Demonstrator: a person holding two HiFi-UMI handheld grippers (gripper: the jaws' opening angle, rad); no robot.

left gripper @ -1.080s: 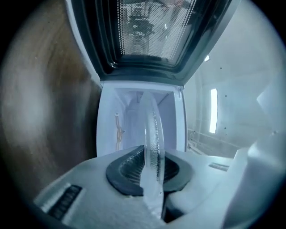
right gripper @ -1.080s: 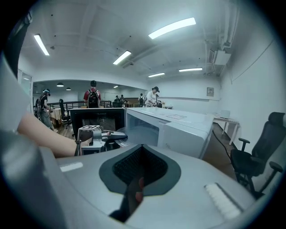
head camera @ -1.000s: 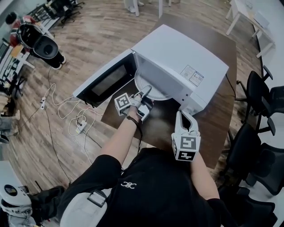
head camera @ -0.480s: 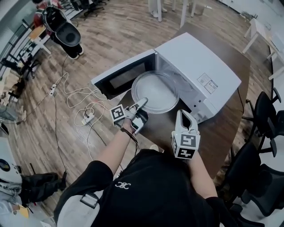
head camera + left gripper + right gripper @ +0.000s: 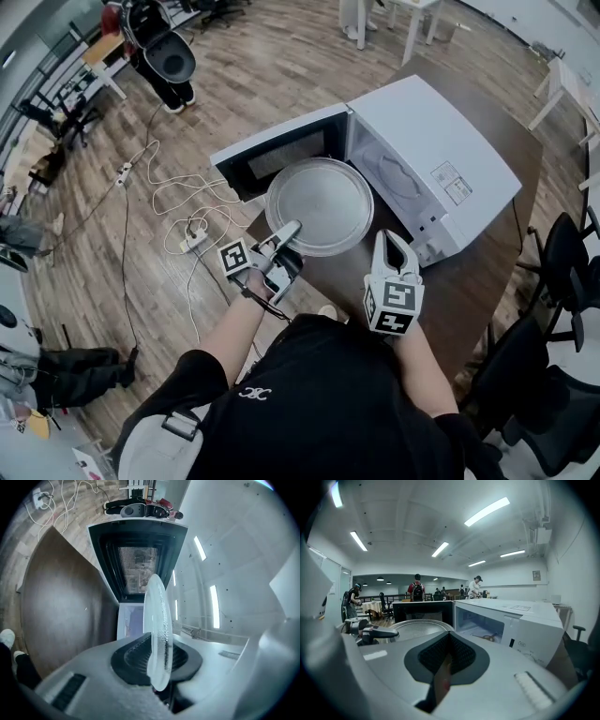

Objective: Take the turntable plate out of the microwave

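While the left gripper (image 5: pixel 289 231) clamps the turntable plate (image 5: pixel 321 199) at its 7 o'clock rim, plate extends toward 1 o'clock, before the microwave (image 5: pixel 441 150); right gripper (image 5: pixel 394 246) jaws together, empty.

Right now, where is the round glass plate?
Head view: the round glass plate is just outside the white microwave, its near rim held by the left gripper.

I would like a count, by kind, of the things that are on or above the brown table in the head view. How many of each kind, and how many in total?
Microwave: 1
Turntable plate: 1
Hand-held gripper: 2, the left hand-held gripper and the right hand-held gripper
Total: 4
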